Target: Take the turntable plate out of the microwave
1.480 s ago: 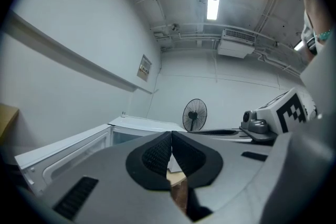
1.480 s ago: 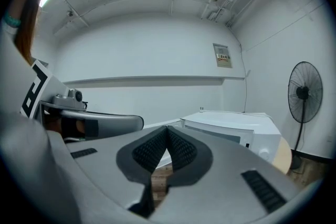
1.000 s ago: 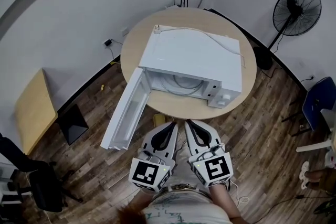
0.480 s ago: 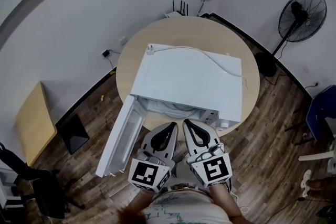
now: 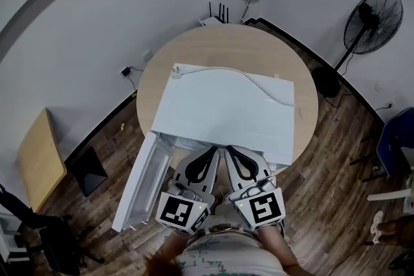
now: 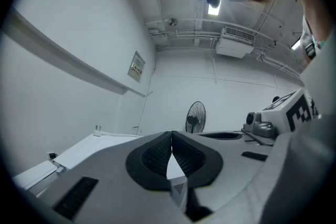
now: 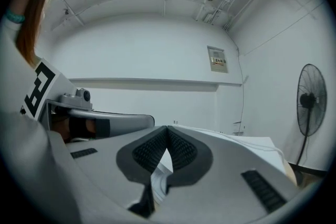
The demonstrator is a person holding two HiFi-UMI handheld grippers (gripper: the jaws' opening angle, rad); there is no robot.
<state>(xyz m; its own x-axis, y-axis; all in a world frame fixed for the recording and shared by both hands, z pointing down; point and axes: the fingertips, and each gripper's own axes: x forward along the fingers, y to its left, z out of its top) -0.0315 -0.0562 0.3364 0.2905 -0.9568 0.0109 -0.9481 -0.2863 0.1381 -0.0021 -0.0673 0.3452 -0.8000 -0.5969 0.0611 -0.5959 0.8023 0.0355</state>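
- Turntable plate: out of sight under the roof of the microwave (image 5: 226, 106); judged to be inside the cavity, not yet taken out.
- Step: approach. Left tongs (image 5: 208, 153) and right tongs (image 5: 233, 152) sit at the cavity mouth, 6 o'clock of the microwave, each closed together and empty.
- Next: part the tongs, reach in low and clamp the plate's rim.
- Room: door (image 5: 139, 184) hangs open at 7 o'clock; the cavity opening looks shallow.
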